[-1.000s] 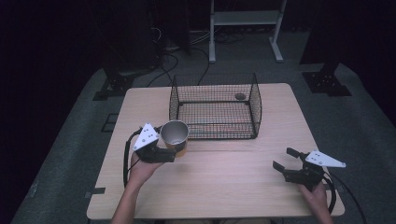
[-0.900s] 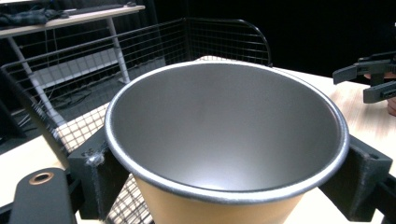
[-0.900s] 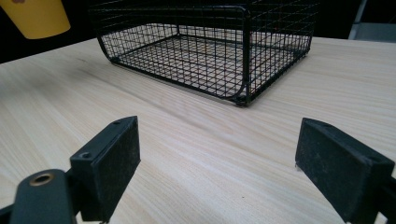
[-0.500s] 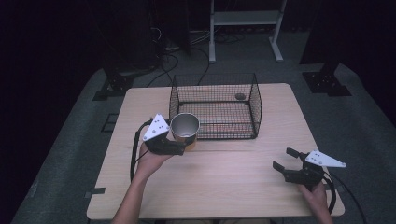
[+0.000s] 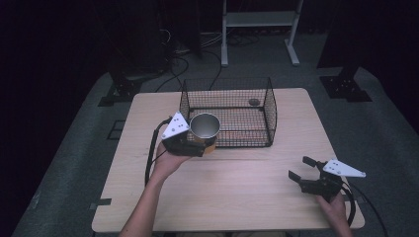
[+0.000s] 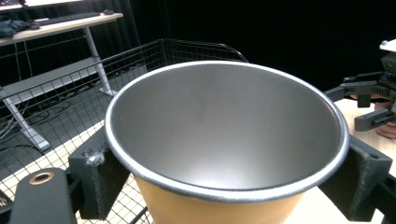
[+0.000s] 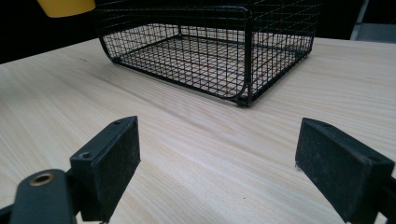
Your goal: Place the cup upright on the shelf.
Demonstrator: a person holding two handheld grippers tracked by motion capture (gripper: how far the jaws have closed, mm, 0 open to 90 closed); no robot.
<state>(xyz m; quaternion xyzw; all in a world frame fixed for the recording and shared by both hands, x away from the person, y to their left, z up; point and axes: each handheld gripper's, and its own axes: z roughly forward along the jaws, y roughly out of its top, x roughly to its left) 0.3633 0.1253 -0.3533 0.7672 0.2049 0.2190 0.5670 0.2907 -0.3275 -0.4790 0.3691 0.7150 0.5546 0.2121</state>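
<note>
An orange cup (image 5: 204, 129) with a grey metal inside and a silver rim (image 6: 224, 135) is held upright above the table. My left gripper (image 5: 197, 145) is shut on it, one jaw on each side of its wall. It hangs at the front left corner of the black wire basket (image 5: 227, 113), about level with the basket's rim. My right gripper (image 5: 302, 170) rests low over the table's front right part, jaws wide open with bare wood between them (image 7: 219, 163). The cup's orange base (image 7: 65, 7) shows at the top left of the right gripper view.
The wire basket (image 7: 205, 51) stands on the far middle of the wooden table (image 5: 237, 197), with a small dark round thing (image 5: 254, 102) on its floor at the back right. A white stand (image 5: 257, 29) and cables lie on the floor beyond.
My left gripper has carried the cup up and to the right, from the table's left part to the basket's front left corner. The right gripper has stayed still.
</note>
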